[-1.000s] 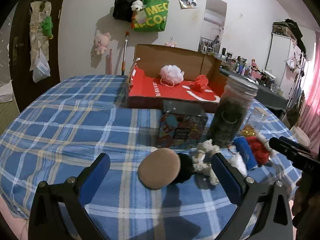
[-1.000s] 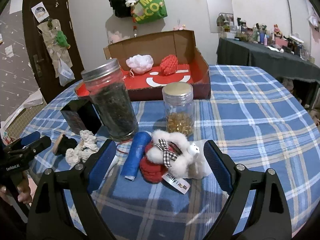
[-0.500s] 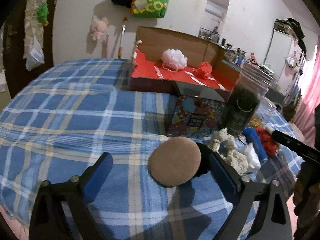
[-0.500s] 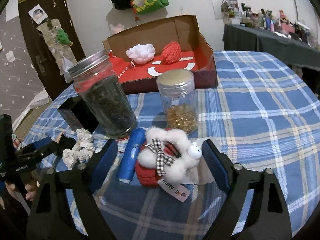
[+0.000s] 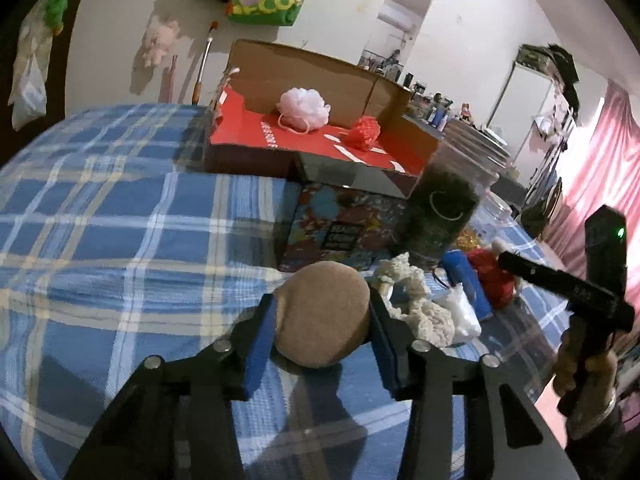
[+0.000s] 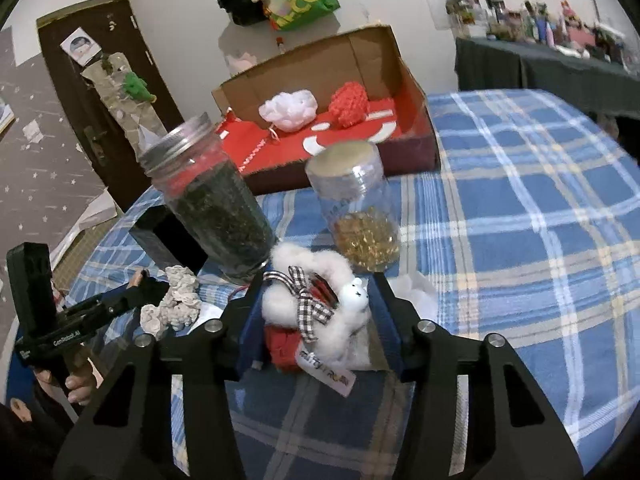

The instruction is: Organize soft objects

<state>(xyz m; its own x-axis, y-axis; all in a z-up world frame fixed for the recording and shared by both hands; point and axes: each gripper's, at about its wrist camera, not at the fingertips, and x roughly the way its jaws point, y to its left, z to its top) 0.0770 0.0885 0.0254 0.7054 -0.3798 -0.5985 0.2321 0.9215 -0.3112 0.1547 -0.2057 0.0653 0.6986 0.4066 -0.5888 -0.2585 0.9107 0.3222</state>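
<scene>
Closing from wide apart, the left gripper (image 5: 322, 316) now clamps the tan sponge (image 5: 323, 314) on the plaid worktop (image 5: 100, 220); a printed box (image 5: 340, 232) and dark jar (image 5: 444, 212) stand behind. From the right wrist, the right gripper (image 6: 316, 312) has likewise closed onto the white plush toy (image 6: 320, 304), a beaded jar (image 6: 356, 216) just beyond, the cardboard box (image 6: 416, 128) farther back.
</scene>
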